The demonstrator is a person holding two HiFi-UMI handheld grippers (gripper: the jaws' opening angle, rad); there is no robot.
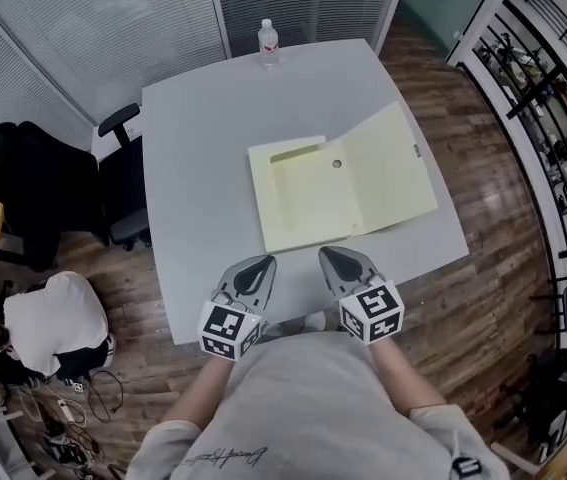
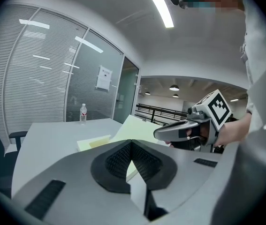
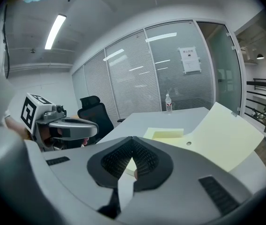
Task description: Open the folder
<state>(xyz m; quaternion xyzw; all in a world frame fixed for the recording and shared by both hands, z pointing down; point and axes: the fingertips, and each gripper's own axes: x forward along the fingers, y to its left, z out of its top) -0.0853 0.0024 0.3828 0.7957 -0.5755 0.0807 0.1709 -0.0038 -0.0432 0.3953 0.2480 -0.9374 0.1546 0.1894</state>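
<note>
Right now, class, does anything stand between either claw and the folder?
Nothing visible does. Only bare table lies between the left claw, the right claw and the open folder; the bottle stands beyond it, at the far edge.

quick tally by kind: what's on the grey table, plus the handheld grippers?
Yellow folder: 1
Water bottle: 1
Grippers: 2 (left gripper, right gripper)
Total: 4
</note>
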